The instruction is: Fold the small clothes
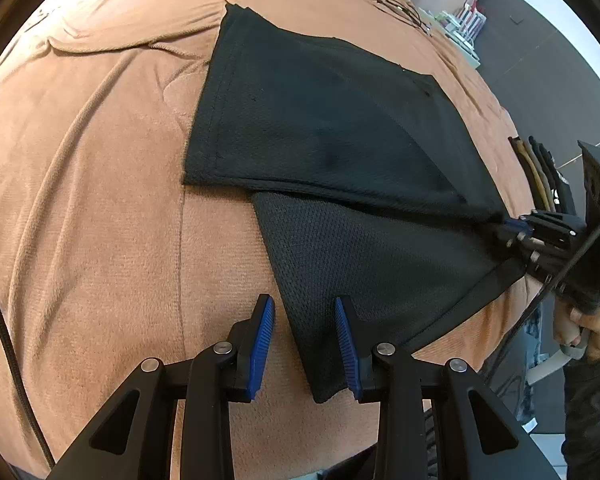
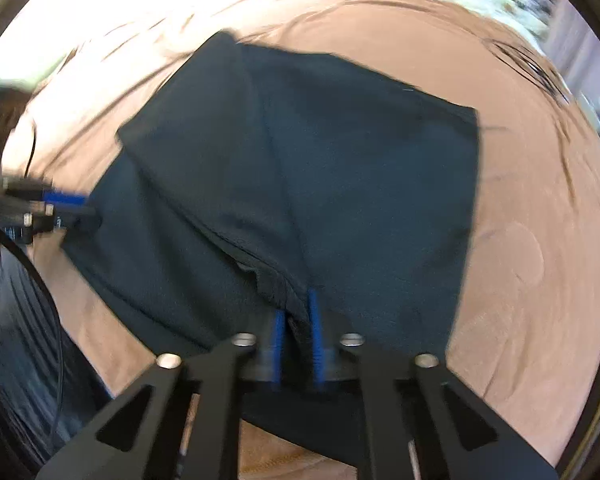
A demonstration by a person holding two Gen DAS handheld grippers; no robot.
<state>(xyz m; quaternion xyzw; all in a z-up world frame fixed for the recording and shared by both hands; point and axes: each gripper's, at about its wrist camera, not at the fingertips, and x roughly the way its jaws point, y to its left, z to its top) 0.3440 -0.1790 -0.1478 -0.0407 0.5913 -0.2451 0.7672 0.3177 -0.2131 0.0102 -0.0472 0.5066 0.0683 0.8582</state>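
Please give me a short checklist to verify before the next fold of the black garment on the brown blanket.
1. Right claw shut on the black garment: ok.
2. Left claw gripping the near corner: not ok; the pads stand apart, cloth lies between them.
3. Upper layer lying flat: ok.
4. Brown blanket smooth beneath: not ok, it has wrinkles.
5. Black cable away from the garment: ok.

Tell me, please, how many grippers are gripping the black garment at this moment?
1. The right gripper is shut on the black garment's folded edge. The left gripper stands open around a near corner, its pads not pressing the cloth.
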